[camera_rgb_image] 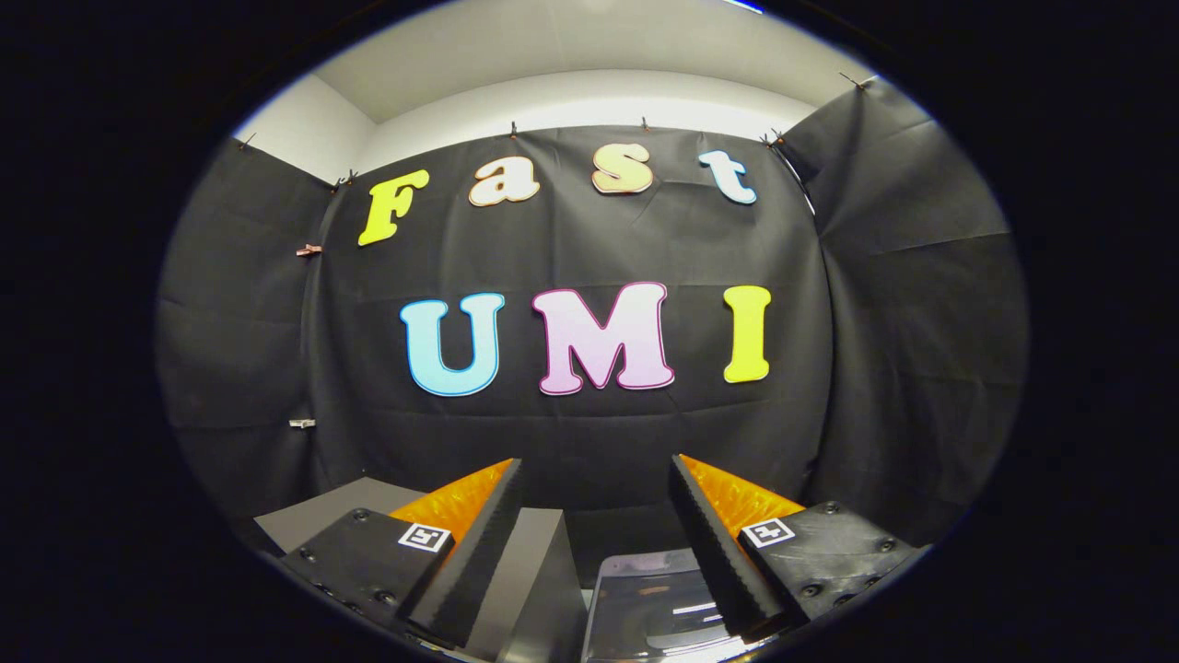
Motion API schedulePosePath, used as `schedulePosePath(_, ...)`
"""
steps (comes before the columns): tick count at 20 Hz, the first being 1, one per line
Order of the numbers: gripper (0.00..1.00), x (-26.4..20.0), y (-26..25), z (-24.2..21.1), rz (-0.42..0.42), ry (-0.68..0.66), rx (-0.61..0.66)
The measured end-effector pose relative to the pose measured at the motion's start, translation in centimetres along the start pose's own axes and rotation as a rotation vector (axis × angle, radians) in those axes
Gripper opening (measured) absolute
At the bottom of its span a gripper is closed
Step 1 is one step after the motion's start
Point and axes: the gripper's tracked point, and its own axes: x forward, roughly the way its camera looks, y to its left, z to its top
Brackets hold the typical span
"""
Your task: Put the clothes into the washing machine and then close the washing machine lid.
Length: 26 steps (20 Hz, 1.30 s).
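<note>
Gripper point(594, 479) held level, fingers spread wide, nothing between them. Left finger point(470, 552) over a grey box-like top point(534, 580). Right of that, below the gap and partly under the right finger point(714, 552), a glossy translucent panel point(645, 603), probably the washing machine lid. Black cloth booth wall point(589, 442) well beyond.

- The gripper point(594, 516) was held level, pointing forward toward the booth's back wall.
- Its two fingers point(465, 562) stood spread wide apart, with a clear gap between them.
- Nothing was held between the fingers; neither pressed on anything.
- A square marker tag sat on each finger mount.
</note>
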Motion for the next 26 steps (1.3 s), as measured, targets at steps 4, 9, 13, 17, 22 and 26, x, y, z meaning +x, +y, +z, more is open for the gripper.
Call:
schedulePosePath(4, 0.99, 0.1, 0.4, 0.2, 0.003, -0.001, -0.005)
schedulePosePath(9, 0.99, 0.4, 1.1, 0.2, 0.017, 0.001, -0.039)
schedulePosePath(13, 0.99, 0.7, 1.2, 0.6, 0.016, -0.007, -0.039)
schedulePosePath(17, 0.99, 1.0, 1.3, 0.9, 0.009, -0.015, -0.042)
schedulePosePath(22, 0.99, 0.9, 1.9, 1.8, 0.007, -0.046, -0.028)
schedulePosePath(26, 0.99, 1.1, 1.9, 2.2, 0.003, -0.052, -0.030)
